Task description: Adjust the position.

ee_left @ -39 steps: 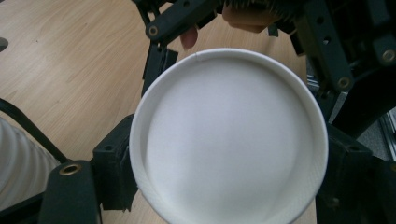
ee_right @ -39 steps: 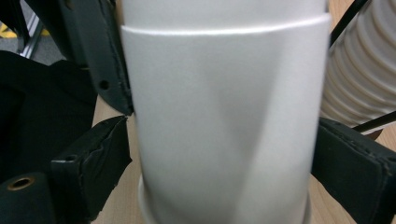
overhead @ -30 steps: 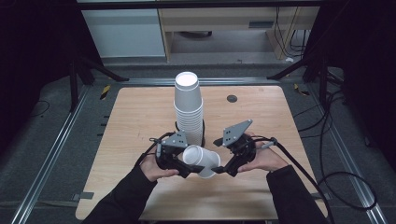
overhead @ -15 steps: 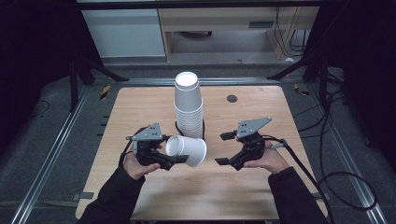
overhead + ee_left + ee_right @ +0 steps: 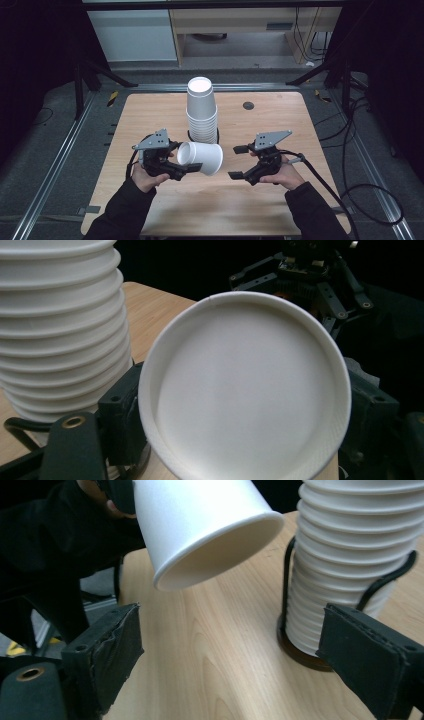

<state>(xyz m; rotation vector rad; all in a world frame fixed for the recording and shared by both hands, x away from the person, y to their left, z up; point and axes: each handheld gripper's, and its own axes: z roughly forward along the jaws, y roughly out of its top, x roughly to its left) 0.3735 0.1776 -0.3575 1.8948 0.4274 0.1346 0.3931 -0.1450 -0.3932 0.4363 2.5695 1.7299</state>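
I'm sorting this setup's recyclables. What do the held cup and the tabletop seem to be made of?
Held cup: probably paper, matte white, with a rolled rim and thin wall, clamped in the left gripper. Tabletop: light wood or wood-look laminate, smooth, with visible grain; which one is unclear.
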